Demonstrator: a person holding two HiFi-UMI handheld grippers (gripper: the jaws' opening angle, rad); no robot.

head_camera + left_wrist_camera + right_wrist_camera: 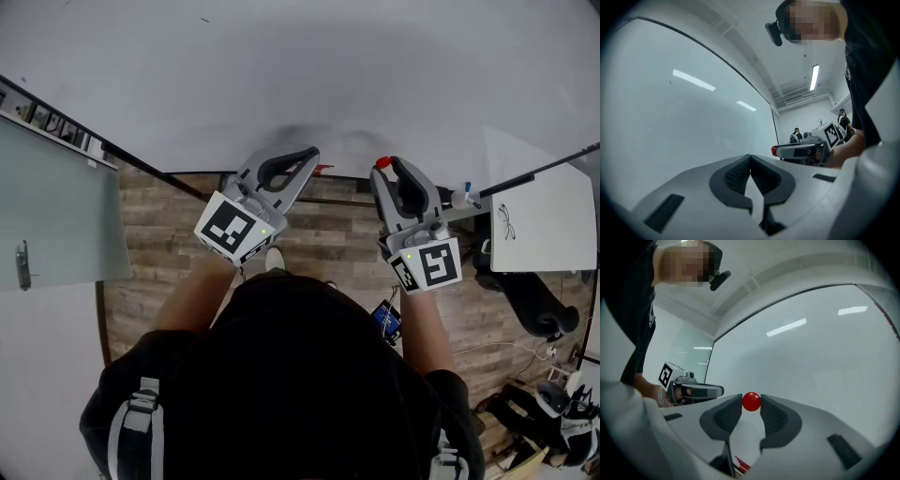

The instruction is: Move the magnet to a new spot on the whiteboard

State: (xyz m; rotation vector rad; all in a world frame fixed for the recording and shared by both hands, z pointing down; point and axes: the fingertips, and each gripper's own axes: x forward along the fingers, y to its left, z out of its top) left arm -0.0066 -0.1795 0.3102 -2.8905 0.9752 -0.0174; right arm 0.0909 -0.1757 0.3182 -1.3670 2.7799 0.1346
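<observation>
The right gripper has its jaws closed on the small red magnet - the ball sits pinched between the two jaw tips, right at the whiteboard, near its lower edge. Further left along the whiteboard, the left gripper has its jaws pressed together - nothing between them.

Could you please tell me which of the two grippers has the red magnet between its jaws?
The right gripper: its jaws are closed on the small red magnet. The left gripper has its jaws shut together with nothing between them.
</observation>
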